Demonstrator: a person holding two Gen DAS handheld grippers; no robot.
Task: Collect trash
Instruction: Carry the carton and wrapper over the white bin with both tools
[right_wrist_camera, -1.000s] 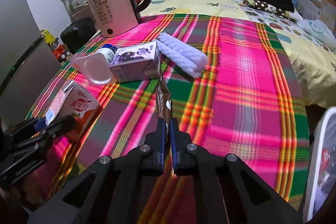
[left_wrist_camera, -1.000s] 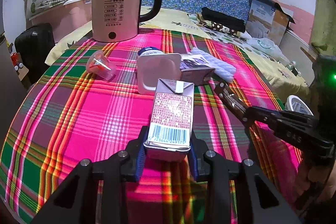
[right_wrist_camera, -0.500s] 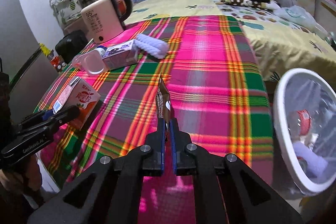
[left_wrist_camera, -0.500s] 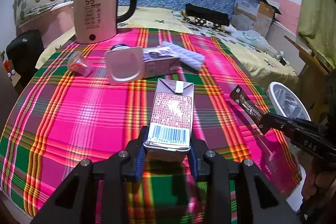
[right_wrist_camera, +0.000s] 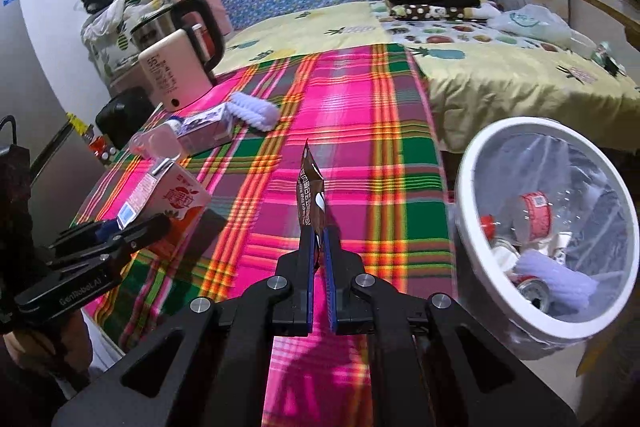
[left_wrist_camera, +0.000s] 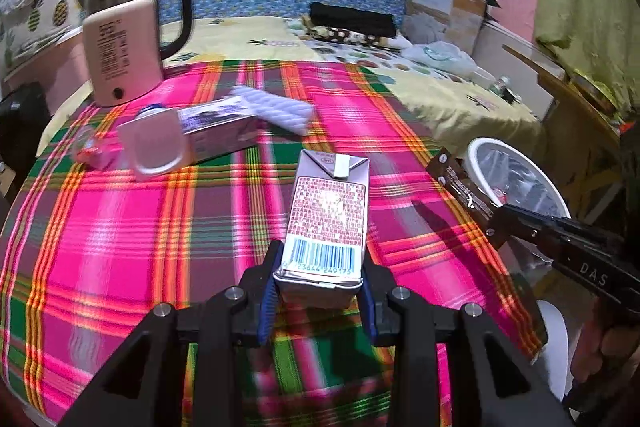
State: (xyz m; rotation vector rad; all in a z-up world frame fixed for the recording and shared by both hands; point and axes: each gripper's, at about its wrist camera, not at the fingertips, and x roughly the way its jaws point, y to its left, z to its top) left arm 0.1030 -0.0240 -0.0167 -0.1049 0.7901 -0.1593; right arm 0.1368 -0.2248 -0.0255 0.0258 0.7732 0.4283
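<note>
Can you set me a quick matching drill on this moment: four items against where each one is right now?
Items:
1. juice carton
2. brown wrapper
3. kettle
4. crushed can

Places:
A. inside the white trash bin
B. clamped in the left gripper
C. standing at the far corner of the plaid tablecloth
D. pinched in the right gripper

Pairs: 1-B, 2-D, 3-C, 4-A
</note>
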